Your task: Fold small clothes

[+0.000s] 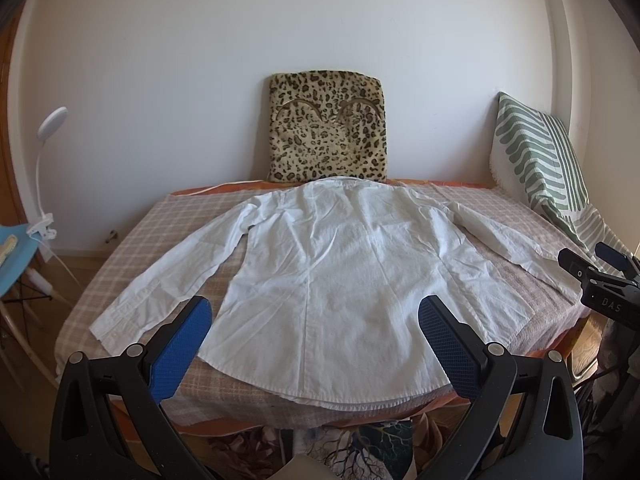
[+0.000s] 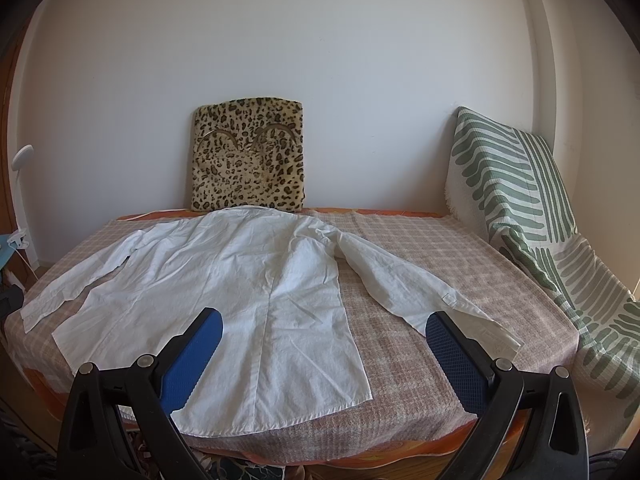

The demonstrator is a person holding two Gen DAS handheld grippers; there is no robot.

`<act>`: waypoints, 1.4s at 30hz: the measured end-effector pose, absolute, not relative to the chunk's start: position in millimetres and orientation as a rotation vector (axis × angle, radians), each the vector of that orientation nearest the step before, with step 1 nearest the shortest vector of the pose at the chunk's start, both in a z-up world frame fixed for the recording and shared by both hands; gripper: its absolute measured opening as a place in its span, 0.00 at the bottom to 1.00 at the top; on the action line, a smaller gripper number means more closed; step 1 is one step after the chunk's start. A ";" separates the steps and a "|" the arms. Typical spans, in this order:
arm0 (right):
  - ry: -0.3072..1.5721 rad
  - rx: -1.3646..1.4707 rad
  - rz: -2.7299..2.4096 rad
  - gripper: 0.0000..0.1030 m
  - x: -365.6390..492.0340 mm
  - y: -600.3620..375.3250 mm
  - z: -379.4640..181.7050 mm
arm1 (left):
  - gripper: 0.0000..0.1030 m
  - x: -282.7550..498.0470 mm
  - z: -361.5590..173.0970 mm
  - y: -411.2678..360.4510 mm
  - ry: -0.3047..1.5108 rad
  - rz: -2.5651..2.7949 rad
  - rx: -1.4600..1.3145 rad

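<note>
While both pairs of blue-padded jaws stand spread wide and hold nothing, the left gripper point(image 1: 314, 320) hovers over the hem of the white shirt point(image 1: 340, 264) and the right gripper point(image 2: 324, 336) frames the shirt's right hem corner and near sleeve cuff. The shirt lies flat, back up, its long axis running away from the jaws, collar toward the wall, sleeves angled outward. It rests on a checked cloth point(image 2: 420, 264) over a bed. A leopard-print cushion point(image 1: 326, 128) leans against the white wall, a green-striped pillow point(image 2: 508, 192) to the right, a clip lamp point(image 1: 48, 160) at left.
</note>
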State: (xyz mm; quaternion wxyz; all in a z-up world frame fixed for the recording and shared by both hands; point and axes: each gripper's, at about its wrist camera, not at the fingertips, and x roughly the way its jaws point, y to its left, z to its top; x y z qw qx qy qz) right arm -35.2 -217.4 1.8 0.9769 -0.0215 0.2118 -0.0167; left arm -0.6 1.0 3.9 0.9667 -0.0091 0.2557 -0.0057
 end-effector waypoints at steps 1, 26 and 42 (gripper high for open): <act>0.427 -0.043 -0.034 1.00 -35.2 -217.4 1.8 | 1.00 -0.7 3.8 0.9 0.517 -0.011 -0.018; 0.425 -0.046 -0.035 1.00 -34.2 -216.4 1.4 | 1.00 1.5 4.3 5.9 0.522 -0.003 -0.027; 0.437 -0.026 0.012 1.00 -12.7 -216.1 9.4 | 1.00 19.2 -1.4 42.4 0.549 0.033 -0.119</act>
